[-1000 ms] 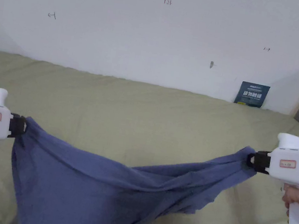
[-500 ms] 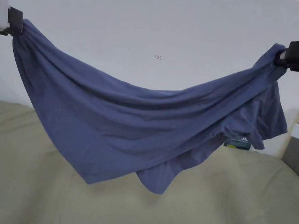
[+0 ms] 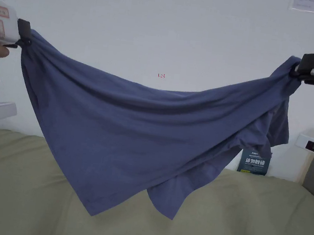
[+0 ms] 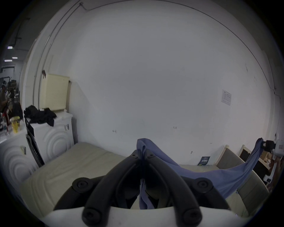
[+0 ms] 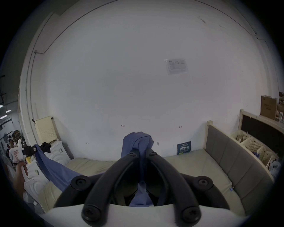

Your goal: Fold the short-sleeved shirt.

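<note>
From the head view we hold the left hand-held gripper [image 3: 25, 37] and right hand-held gripper [image 3: 296, 70] raised and wide apart, the blue shirt [image 3: 143, 136] sagging between them above the bed [image 3: 265, 224]; a handwritten mark [image 3: 161, 76] on the wall is too small to read.

In each gripper view, our jaws are clamped on bunched shirt fabric.

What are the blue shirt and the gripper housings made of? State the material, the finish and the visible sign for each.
Blue shirt: seemingly a thin, matte knit, perhaps cotton jersey; it sags in soft folds between the grips. Left gripper and right gripper: housings look like smooth white moulded plastic with rounded edges; the black jaws appear a matte plastic or rubber, which one is unclear.
</note>
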`<state>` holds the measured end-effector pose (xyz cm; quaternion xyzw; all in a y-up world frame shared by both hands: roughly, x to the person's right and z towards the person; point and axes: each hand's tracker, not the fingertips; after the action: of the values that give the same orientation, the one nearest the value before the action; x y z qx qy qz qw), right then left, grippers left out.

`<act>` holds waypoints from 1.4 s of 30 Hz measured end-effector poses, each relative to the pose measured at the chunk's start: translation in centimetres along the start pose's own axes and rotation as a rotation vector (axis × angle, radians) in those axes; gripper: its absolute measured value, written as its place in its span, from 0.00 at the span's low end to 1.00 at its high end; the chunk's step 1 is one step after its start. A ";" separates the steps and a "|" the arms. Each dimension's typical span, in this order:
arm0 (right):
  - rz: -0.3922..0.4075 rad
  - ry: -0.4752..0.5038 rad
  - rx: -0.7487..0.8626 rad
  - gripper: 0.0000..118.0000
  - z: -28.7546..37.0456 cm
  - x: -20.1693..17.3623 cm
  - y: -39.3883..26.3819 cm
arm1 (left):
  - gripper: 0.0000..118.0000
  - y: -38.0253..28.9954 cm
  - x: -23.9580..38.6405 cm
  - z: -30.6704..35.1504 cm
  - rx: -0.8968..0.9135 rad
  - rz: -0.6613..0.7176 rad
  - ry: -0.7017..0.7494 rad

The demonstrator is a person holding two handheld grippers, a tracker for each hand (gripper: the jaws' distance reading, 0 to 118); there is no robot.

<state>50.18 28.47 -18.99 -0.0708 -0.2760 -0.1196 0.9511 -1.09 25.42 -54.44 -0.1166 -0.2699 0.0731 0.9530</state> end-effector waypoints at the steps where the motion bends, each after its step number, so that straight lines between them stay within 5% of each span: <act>1: -0.002 -0.005 -0.010 0.07 -1.3 0.8 -0.7 | 0.00 -1.0 0.1 -0.8 -0.017 0.001 -0.001; 8: -0.057 -0.038 -0.132 0.07 -6.6 3.3 -11.0 | 0.00 -11.2 -0.6 -7.3 -0.123 0.027 0.013; 14: -0.014 -0.071 -0.199 0.07 -8.4 5.2 -16.6 | 0.00 -18.2 -1.4 -9.1 -0.221 0.062 0.020; 24: -0.073 -0.048 -0.257 0.07 5.5 8.2 -22.6 | 0.00 -22.9 -4.5 4.9 -0.292 0.058 -0.012; 31: 0.006 -0.042 -0.435 0.07 16.2 10.4 -36.3 | 0.00 -35.5 -8.7 17.4 -0.491 0.010 0.042; 39: -0.046 -0.162 -0.686 0.07 22.1 13.0 -52.3 | 0.00 -47.6 -12.8 24.3 -0.750 0.081 0.064; 42: -0.077 -0.153 -0.662 0.09 23.3 13.7 -53.1 | 0.08 -47.5 -12.7 24.8 -0.661 0.037 0.014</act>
<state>35.40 -20.49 11.56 -0.3738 -0.2952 -0.2329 0.8479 -21.41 -18.36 -27.79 -0.4247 -0.2705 -0.0019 0.8640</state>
